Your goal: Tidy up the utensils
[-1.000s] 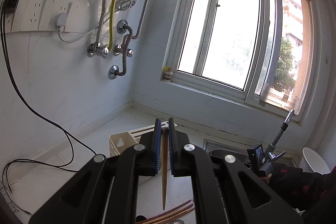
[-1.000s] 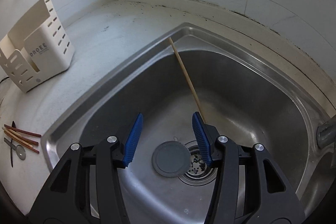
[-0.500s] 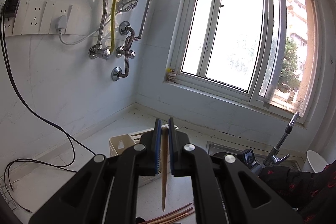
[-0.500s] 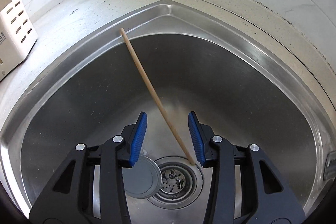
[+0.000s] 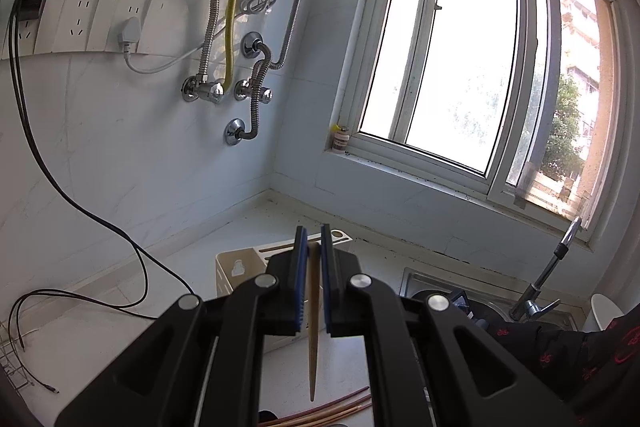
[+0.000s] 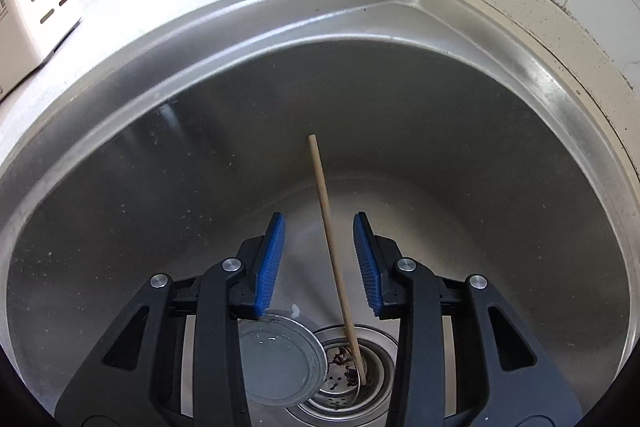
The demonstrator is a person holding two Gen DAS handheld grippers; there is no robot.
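Left gripper [image 5: 314, 239]: matte black plastic frame with two angular linkage arms per side and triangular cut-outs in the outer arms. Round silver pivot screws sit at each joint, four visible. The fingers [image 5: 299, 267] are faced with blue ribbed pads.

Right gripper [image 6: 319, 227]: same build, black frame, four silver pivot screws, triangular cut-outs, and blue ribbed pads [image 6: 272, 263] with fine cross grooves.

Person: a sleeve [image 5: 580, 351] shows at the lower right of the left wrist view, dark fabric printed with small red motifs.
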